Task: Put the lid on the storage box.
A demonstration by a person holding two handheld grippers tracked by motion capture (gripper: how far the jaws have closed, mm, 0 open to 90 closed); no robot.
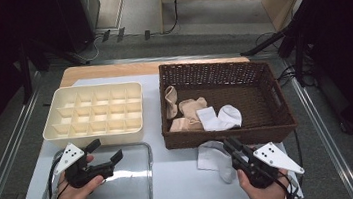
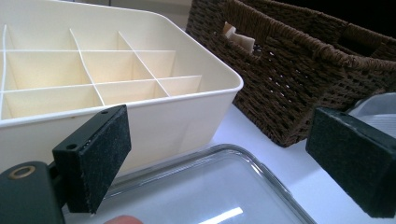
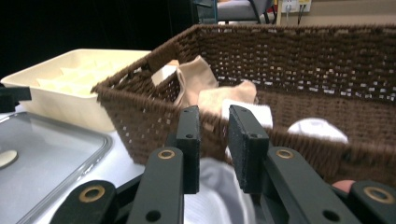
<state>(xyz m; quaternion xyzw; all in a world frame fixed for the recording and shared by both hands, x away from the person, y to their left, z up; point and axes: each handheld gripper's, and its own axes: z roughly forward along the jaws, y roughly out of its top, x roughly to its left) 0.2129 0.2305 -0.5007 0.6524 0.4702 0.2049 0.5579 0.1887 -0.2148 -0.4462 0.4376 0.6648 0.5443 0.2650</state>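
Take the basket point(image 1: 221, 69) as your landmark: brown wicker, on the table point(image 1: 183, 179), with beige and white socks lying in its left half.

Your right gripper point(image 1: 232, 149) sits just in front of the basket's near wall, toward its middle, and points at that wall. Its jaws are drawn close together with a narrow gap left between the pads; in the right gripper view they frame the wicker, and a white sock point(image 3: 210, 196) lies right under them. From above, that sock point(image 1: 212, 157) lies on the table against the front of the basket, outside it, and the jaw tips rest over its right edge. You cannot tell from these views whether the pads pinch any cloth.

Your left gripper point(image 1: 105, 152) is well to the left of the basket, held over a clear lid point(image 1: 134, 185) that lies flat on the table. Its jaws are spread wide with nothing between them. In the left gripper view they frame the near corner of the cream tray point(image 2: 140, 107) and, past it, the basket's left end.

The tray point(image 1: 94, 114) stands just left of the basket, side by side with it and a small gap between them. Its compartments hold nothing.
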